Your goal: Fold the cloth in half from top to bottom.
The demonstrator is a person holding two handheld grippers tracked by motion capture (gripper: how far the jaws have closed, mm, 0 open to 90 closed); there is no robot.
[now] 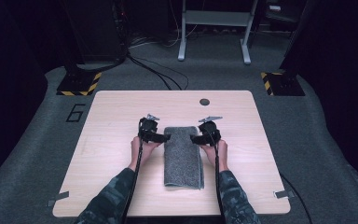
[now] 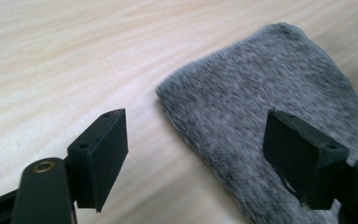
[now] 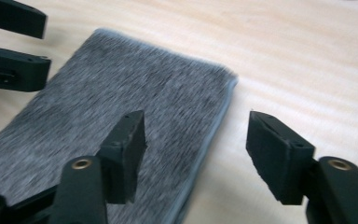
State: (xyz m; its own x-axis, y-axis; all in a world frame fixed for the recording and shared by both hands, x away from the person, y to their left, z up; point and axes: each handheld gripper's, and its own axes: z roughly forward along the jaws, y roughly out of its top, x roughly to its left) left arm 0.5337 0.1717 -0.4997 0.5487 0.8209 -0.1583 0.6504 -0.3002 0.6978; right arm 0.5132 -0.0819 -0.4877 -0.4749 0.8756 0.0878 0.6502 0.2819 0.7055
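1. The folded grey terry-cloth towel (image 1: 183,156) lies flat on the pale wooden desk (image 1: 112,140), between both tools.
2. The left hand-held gripper (image 2: 193,154) is spread and empty, straddling the towel's edge.
3. The right hand-held gripper (image 3: 196,154) is likewise spread and empty.
4. The towel looks soft, light and limp; pinching its far corners would likely work best.

High view: bench (image 1: 121,107) lit evenly from overhead, pale wood bright but not blown out. Floor past the bench's edges drops to near black at the left and right sides. Soft, short shadows under the hands near the bench's middle. Picture soft, low resolution, slight barrel bend along the bench's far edge. Left gripper view: towel (image 2: 265,93) nap smeared by motion blur, wood grain streaked, near jaws fairly sharp. Right gripper view: same blur on the towel, mild sheen on the wood toward the top, no hard glare.
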